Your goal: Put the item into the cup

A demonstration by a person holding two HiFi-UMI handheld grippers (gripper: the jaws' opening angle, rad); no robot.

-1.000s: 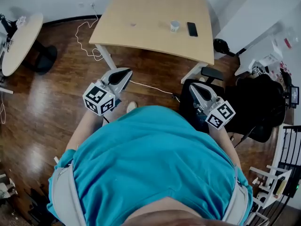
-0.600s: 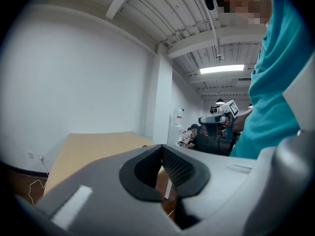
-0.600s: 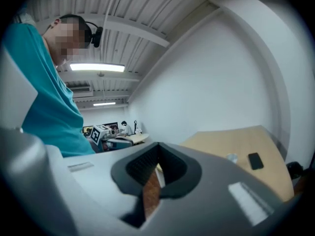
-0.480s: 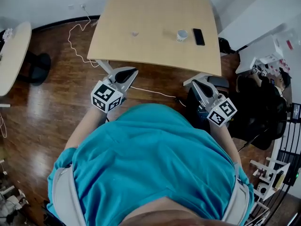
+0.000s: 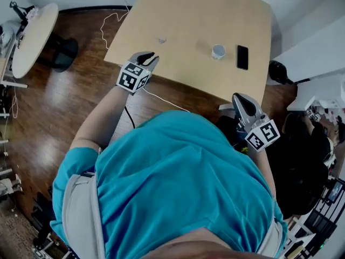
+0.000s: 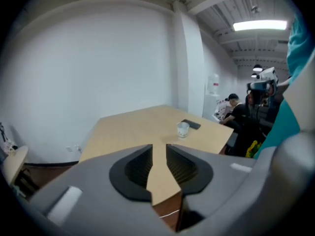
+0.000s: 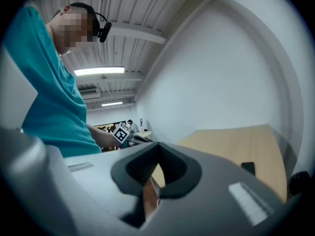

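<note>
A white cup (image 5: 218, 51) stands on the light wooden table (image 5: 183, 15), with a black phone (image 5: 242, 57) just right of it. A small pale item (image 5: 161, 40) lies on the table left of the cup. My left gripper (image 5: 147, 57) hangs over the table's near edge, just short of the item. Its jaws are opening, with a narrow gap and nothing between them. In the left gripper view (image 6: 158, 151) the cup (image 6: 183, 129) and phone (image 6: 191, 125) lie ahead; the item is hidden. My right gripper (image 5: 240, 100) is held low off the table's near right corner, jaws (image 7: 156, 151) together and empty.
A round side table (image 5: 32, 36) stands at the far left. A white cable (image 5: 161, 99) runs over the wooden floor under the table. Black chairs and cluttered desks (image 5: 307, 161) fill the right side. Seated people (image 6: 235, 113) are beyond the table's far end.
The person has moved closer to the table. The left arm has stretched forward, carrying its gripper from beside the body up to the table's near edge. The right gripper stays low.
</note>
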